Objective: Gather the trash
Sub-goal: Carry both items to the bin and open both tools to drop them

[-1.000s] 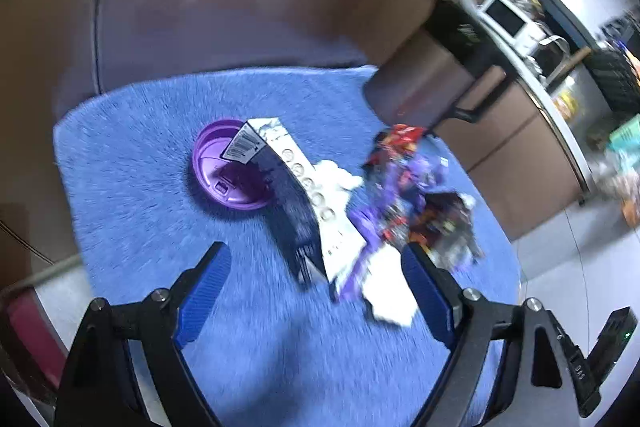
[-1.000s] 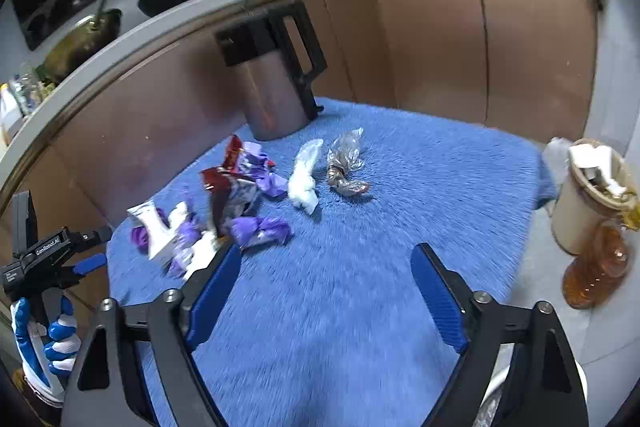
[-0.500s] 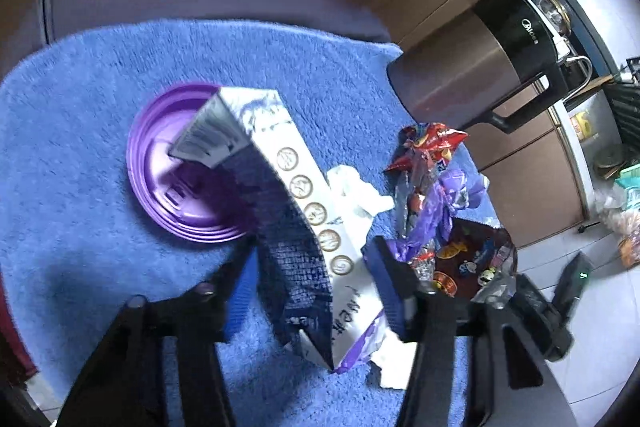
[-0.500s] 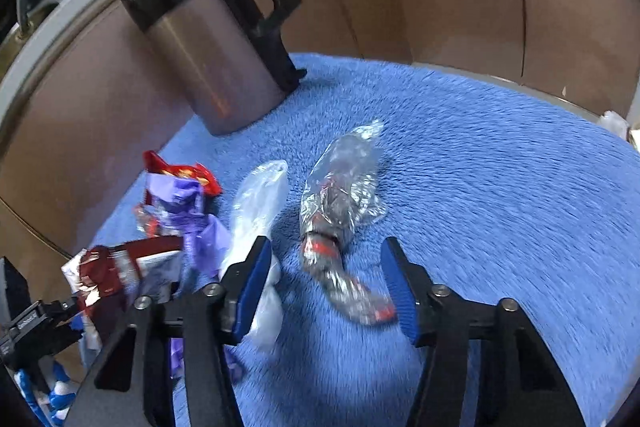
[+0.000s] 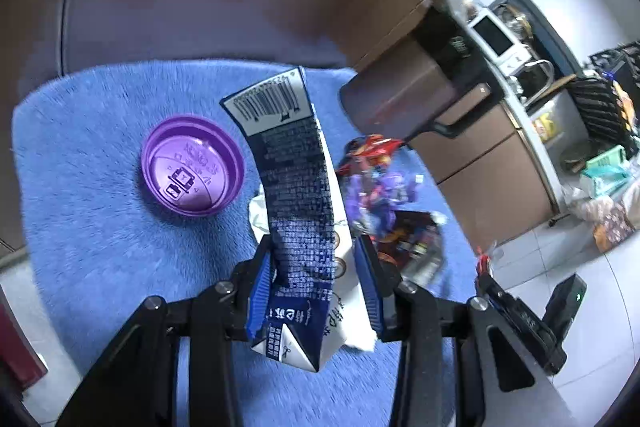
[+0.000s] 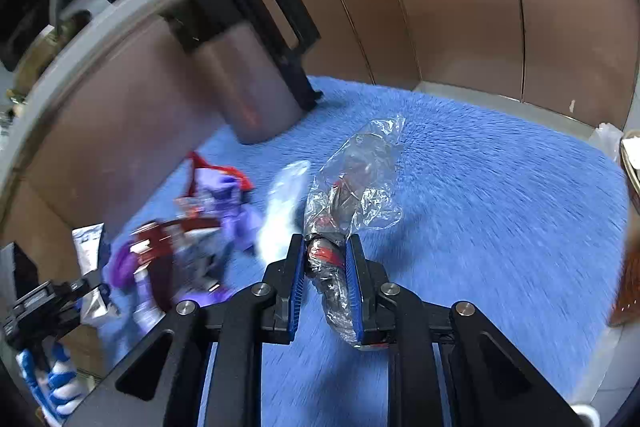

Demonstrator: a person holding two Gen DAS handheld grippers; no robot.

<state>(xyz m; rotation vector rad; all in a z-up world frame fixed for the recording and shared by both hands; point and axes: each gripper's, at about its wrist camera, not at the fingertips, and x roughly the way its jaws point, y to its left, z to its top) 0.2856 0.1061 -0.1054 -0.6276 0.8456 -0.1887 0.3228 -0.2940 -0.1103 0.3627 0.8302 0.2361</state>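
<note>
Both grippers, wide open a second ago, are closing: the left gripper (image 5: 316, 279) on a dark carton (image 5: 298, 211), apparently lifted, the right gripper (image 6: 326, 275) on a clear wrapper (image 6: 352, 187), so two pieces are nearly collected.

Flattened dark-blue carton (image 5: 300, 195), white underside, barcode end sticking up and away, small white print all down it, lower end pinched between blue pads. Purple cup lid (image 5: 192, 166) lying flat on the blue fuzzy mat, just left of the carton. Heap of purple and red candy wrappers (image 5: 376, 187) to the right, blurry. Crinkly clear plastic wrapper (image 6: 352, 195) with something dark and red inside, one end between blue pads, rest standing up off the mat. White-ish plastic bag (image 6: 280, 211) lying just beside it.
</note>
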